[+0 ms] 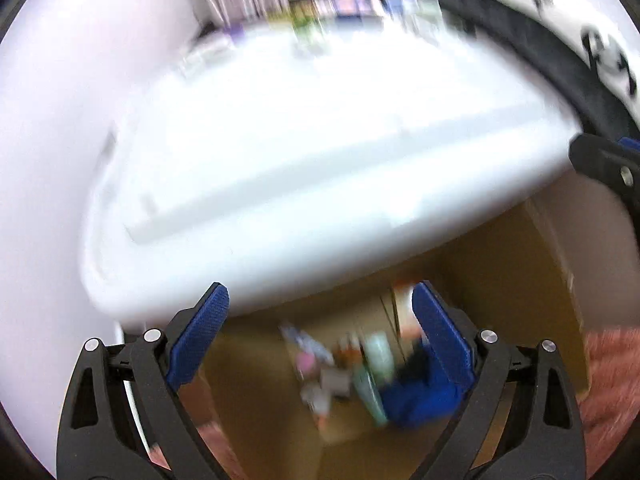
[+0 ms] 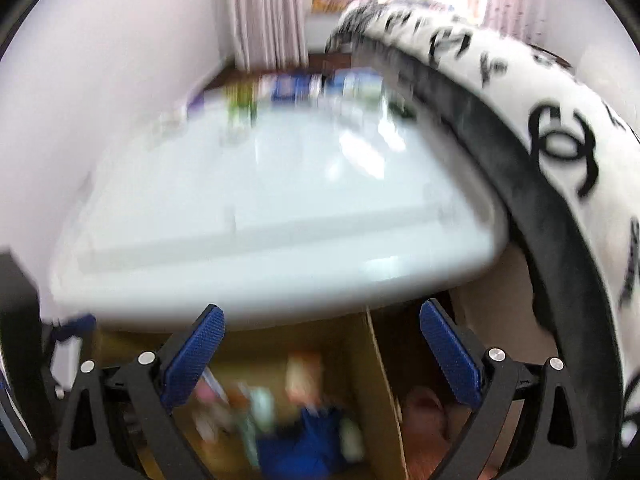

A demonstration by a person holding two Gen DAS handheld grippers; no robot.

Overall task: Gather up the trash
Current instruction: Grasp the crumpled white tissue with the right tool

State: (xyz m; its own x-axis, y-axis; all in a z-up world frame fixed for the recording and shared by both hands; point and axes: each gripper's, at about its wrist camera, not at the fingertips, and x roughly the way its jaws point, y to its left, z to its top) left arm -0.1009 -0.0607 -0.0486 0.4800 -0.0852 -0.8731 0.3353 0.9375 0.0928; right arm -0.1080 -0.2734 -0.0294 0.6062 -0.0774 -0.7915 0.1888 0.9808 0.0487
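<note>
Both views are motion-blurred. A brown cardboard box sits on the floor below the white table's front edge, holding mixed trash: a blue wrapper, a pale green packet and pink and white scraps. My left gripper is open and empty, above the box. My right gripper is open and empty, also above the box, where the blue wrapper shows again. The right gripper's tip shows in the left wrist view.
A white table fills the middle of both views, with blurred packets along its far edge. A white sofa with black logos runs along the right. Pink curtains hang behind. A pink rug lies beside the box.
</note>
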